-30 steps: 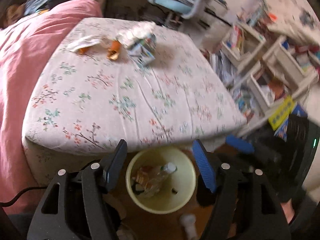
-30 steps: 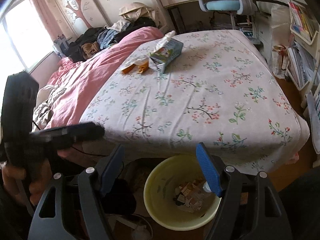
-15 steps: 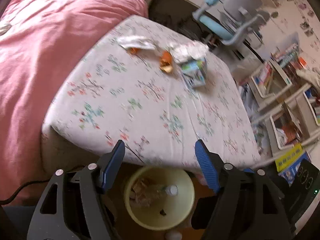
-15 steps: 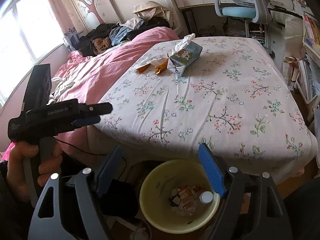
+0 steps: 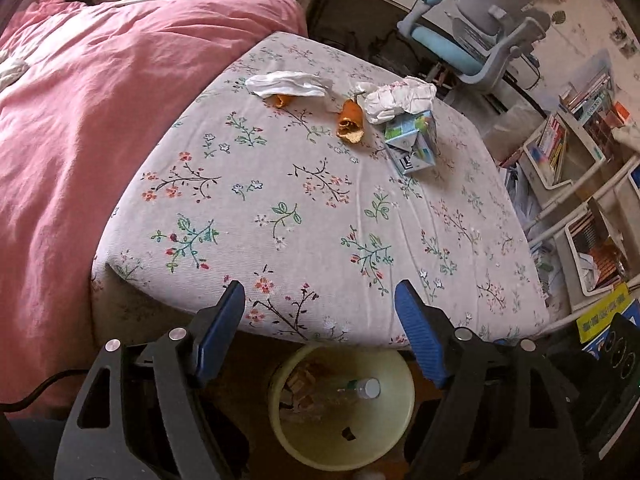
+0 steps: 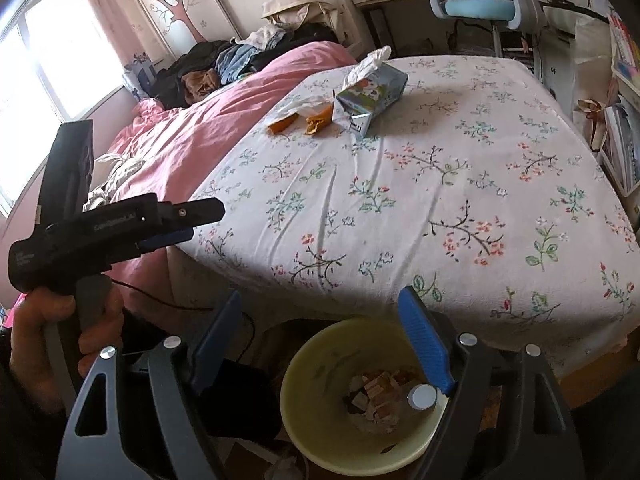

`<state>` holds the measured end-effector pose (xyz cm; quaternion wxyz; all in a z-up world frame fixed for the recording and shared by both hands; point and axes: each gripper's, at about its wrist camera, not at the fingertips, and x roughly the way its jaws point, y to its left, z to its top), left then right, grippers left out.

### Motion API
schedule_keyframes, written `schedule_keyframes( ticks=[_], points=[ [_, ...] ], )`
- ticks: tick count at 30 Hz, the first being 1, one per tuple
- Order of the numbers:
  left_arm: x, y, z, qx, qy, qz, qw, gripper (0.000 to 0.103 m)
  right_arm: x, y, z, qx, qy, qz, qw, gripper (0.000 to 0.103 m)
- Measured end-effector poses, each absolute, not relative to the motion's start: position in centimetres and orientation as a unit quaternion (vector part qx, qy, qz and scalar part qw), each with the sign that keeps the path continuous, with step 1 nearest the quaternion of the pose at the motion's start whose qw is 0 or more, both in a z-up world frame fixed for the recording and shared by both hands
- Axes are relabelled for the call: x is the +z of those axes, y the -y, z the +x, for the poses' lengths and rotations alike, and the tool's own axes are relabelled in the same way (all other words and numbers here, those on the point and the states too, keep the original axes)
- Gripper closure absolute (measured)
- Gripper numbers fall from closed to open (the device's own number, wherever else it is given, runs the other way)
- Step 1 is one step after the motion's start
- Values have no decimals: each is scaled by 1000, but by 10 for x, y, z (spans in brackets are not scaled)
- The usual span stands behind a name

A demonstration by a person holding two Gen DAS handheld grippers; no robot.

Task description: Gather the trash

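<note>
**Trash waits on flowered bed as two claws hang over bin**

Bedroom scene, read from the left of the frame: a pink quilt (image 5: 100, 120) covers the left side of the bed, with a heap of clothes (image 6: 224, 64) piled beyond it in the upper left of the right-hand view. Beside the quilt, the flowered sheet (image 5: 320, 208) carries the trash, grouped in the upper middle of both views: a crumpled white tissue (image 5: 288, 83), a small piece of orange peel (image 5: 282, 100) just under it, a larger piece of orange peel (image 5: 351, 122) to its right, and a tissue box (image 5: 414, 142) with white paper (image 5: 400, 98) bunched at its top. A blue-and-grey desk chair (image 5: 480, 44) stands past the bed's far end, and shelves of books (image 5: 568, 148) fill the right edge.

At the bottom of each view, a pale yellow bin (image 5: 288, 432) sits on the floor at the foot of the bed, holding scraps and a capped bottle (image 5: 366, 389). The left claw (image 5: 320, 332) is still opening, its blue pads wide apart with nothing between them but the bed's edge and the bin below. The right claw (image 6: 320, 338) stands wide too, and empty, above the same bin. In the right-hand view, a hand (image 6: 60, 340) at the lower left grips the left claw's handle.
</note>
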<state>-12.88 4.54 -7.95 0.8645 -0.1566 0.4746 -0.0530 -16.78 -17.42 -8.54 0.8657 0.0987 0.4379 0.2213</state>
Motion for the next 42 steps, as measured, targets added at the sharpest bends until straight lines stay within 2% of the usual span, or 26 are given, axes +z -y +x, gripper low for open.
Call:
schedule_keyframes(
  ticks=[42],
  points=[
    [-75,-50,-133,-57,-465,-154,870,27,-96,158,-171,213,-451,62,865,25]
  ],
)
